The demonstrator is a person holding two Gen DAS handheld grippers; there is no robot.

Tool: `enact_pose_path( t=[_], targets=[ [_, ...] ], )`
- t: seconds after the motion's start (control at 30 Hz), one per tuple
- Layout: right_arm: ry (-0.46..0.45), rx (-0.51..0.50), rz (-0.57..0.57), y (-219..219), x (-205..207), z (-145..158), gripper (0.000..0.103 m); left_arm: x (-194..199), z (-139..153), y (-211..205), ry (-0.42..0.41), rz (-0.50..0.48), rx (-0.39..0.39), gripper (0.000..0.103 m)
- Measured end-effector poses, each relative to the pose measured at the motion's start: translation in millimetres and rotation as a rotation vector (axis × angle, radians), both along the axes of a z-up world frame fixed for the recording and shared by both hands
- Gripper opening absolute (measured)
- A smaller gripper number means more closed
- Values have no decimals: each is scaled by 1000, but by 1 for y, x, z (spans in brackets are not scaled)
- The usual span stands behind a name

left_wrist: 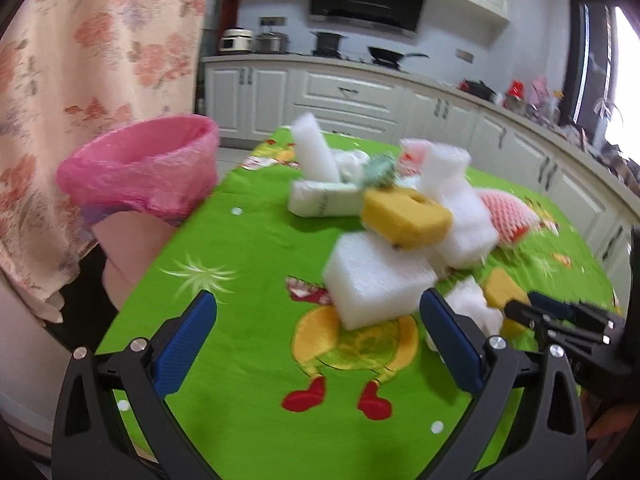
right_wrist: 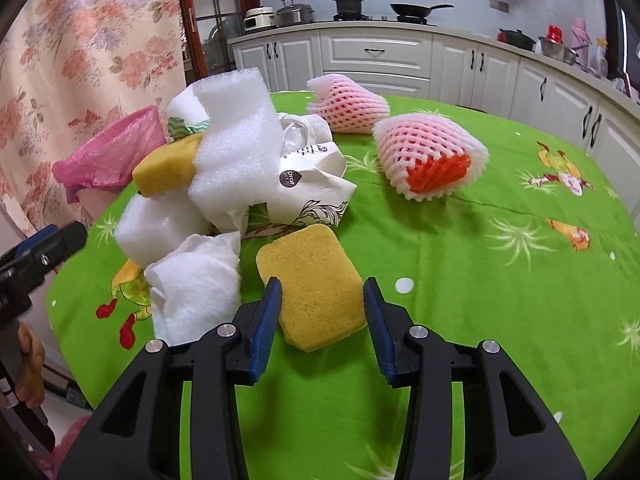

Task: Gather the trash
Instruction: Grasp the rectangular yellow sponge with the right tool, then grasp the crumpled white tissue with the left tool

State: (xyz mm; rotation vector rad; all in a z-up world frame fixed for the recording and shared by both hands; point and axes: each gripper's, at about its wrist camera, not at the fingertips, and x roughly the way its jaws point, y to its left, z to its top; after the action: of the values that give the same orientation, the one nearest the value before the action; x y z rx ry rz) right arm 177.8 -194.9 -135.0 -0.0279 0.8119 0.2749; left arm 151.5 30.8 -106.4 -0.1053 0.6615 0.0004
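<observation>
Here, right gripper (right_wrist: 322, 312) straddling yellow sponge (right_wrist: 312, 288), pads apart | left gripper (left_wrist: 318, 340) agape, empty | bin (left_wrist: 140, 168) whole only left view.

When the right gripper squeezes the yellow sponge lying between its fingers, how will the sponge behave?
The yellow sponge looks porous, so it probably compresses and weighs little. Its flat shape should not roll. The right gripper straddles it; the rough surface likely grips well.

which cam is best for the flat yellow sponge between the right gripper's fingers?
Right wrist view: the flat yellow sponge lies sharp and nearly whole on the green tablecloth, between the right gripper fingers. Left wrist view shows only a blurred corner of it, beside crumpled white tissue and behind the right gripper.
</observation>
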Motion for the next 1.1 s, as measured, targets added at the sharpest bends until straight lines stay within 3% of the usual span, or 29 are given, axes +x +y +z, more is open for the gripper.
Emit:
enact_pose_path(
  t=[0.07, 0.1, 0.13, 0.2, 0.4, 0.63, 0.9, 1.1],
  targets=[
    [11, -10, 1, 1, 4, -1, 58, 1, -2, -8, 6, -21, 13, 98],
    [18, -8, -2, 2, 6, -2, 60, 1, -2, -11, 7, -26, 22, 98],
    [18, -3, 0, 2, 7, -4, 59, 1, -3, -14, 7, -30, 26, 98],
    [22, 0, 11, 3, 8, -8, 46, 1, -3, -19, 8, -37, 25, 98],
    [-34, 2, -28, -12, 0, 1, 41, 3, -6, -40, 21, -79, 46, 98],
    [-41, -27, -209, -68, -6, 4, 41, 17, -12, -91, 45, -170, 67, 97],
    [-34, -21, -282, -99, -9, 1, 41, 33, -24, -127, 71, -219, 87, 82],
    [-35, -18, -282, -100, -10, 1, 41, 42, -38, -134, 103, -222, 107, 61]
  ],
)
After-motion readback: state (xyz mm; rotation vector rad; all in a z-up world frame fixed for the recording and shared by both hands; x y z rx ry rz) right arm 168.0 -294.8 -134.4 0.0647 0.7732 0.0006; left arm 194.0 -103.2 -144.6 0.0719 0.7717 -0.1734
